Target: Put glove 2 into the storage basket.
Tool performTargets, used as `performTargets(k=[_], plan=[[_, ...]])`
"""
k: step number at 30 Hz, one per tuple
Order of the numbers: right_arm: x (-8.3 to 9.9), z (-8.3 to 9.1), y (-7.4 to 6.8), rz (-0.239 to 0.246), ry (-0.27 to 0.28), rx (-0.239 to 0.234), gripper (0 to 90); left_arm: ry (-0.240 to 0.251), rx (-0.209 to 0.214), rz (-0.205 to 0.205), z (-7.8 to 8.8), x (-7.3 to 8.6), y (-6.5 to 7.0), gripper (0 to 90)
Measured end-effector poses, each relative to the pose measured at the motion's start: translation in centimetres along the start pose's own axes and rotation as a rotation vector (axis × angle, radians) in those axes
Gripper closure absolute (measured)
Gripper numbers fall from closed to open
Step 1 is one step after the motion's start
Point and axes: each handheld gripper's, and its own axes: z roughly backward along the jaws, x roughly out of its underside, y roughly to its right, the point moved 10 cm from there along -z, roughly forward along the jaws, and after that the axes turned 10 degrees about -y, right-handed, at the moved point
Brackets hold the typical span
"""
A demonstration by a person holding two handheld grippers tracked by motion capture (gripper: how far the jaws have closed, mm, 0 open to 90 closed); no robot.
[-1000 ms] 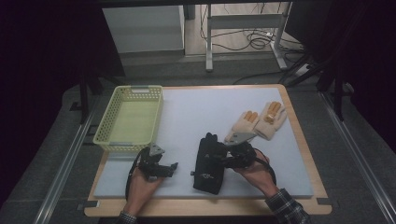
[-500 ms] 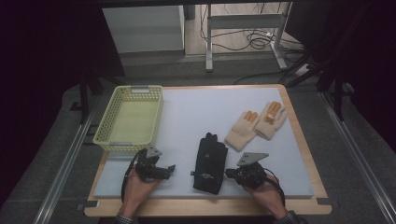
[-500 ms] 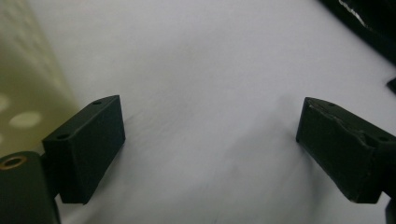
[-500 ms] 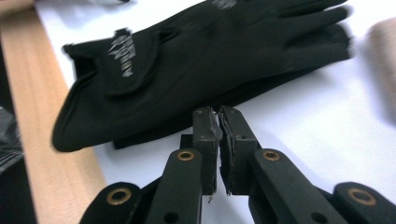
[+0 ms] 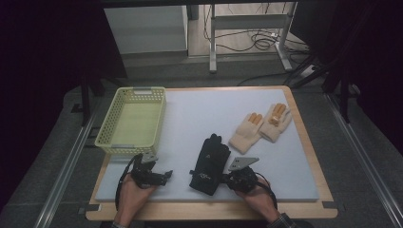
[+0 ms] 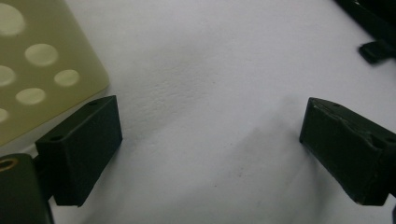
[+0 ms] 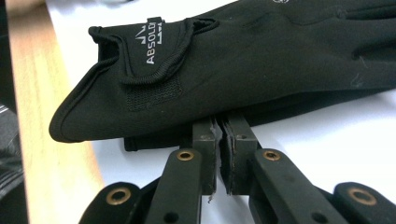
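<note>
A pair of black gloves [image 5: 209, 164] lies stacked on the white mat, cuffs toward the near edge. In the right gripper view the top black glove [image 7: 261, 60] carries a white-lettered wrist tab. My right gripper [image 5: 227, 179] rests low on the mat at the cuffs' right side. Its jaws have just been closing and now stand shut, with the tips [image 7: 222, 123] tucked under the glove's overhanging edge, where they are hidden. My left gripper [image 5: 165, 177] sits on the mat left of the gloves. Its jaws stand open over bare mat [image 6: 210, 121].
A yellow-green perforated basket [image 5: 114, 148] stands at the mat's left, its corner [image 6: 32, 70] close to my left jaw. Two cream gloves with orange fingertips [image 5: 247, 133] [image 5: 276, 122] lie at the right. The wooden table edge [image 7: 51, 154] runs just beside the black cuffs.
My right hand has drawn back off the black gloves toward the near edge, dropped to the mat, and shut its jaws. The gloves and the left hand have stayed put.
</note>
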Motion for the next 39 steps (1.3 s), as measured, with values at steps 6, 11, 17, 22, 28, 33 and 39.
performTargets(k=[6, 11, 17, 22, 28, 33, 39], plan=[[-1.3, -1.1, 0.3, -0.005, 0.000, 0.032, 83.9, 0.004, 0.003, 0.002, 0.0, 0.0, 0.0, 6.1], [-2.3, -1.8, 0.7, 0.001, -0.005, 0.057, 83.9, 0.004, 0.002, 0.001, 0.0, 0.0, 0.0, 6.1], [-3.7, -2.8, 1.3, -0.005, 0.002, 0.072, 83.9, 0.003, 0.003, 0.002, 0.0, 0.0, 0.0, 6.1], [-4.8, -3.7, 2.0, -0.011, 0.007, 0.085, 83.9, 0.002, 0.004, 0.004, 0.0, 0.0, 0.0, 6.1], [-6.0, -4.6, 2.5, -0.007, 0.012, 0.111, 83.8, 0.002, 0.002, 0.001, 0.0, 0.0, 0.0, 6.1], [-6.2, -4.8, 2.5, 0.010, 0.010, 0.129, 83.0, 0.002, 0.000, -0.001, 0.0, 0.0, 0.0, 6.1], [-6.0, -4.4, 1.8, 0.027, 0.019, 0.095, 71.7, 0.001, 0.000, -0.002, 0.0, 0.1, 0.0, 6.4]])
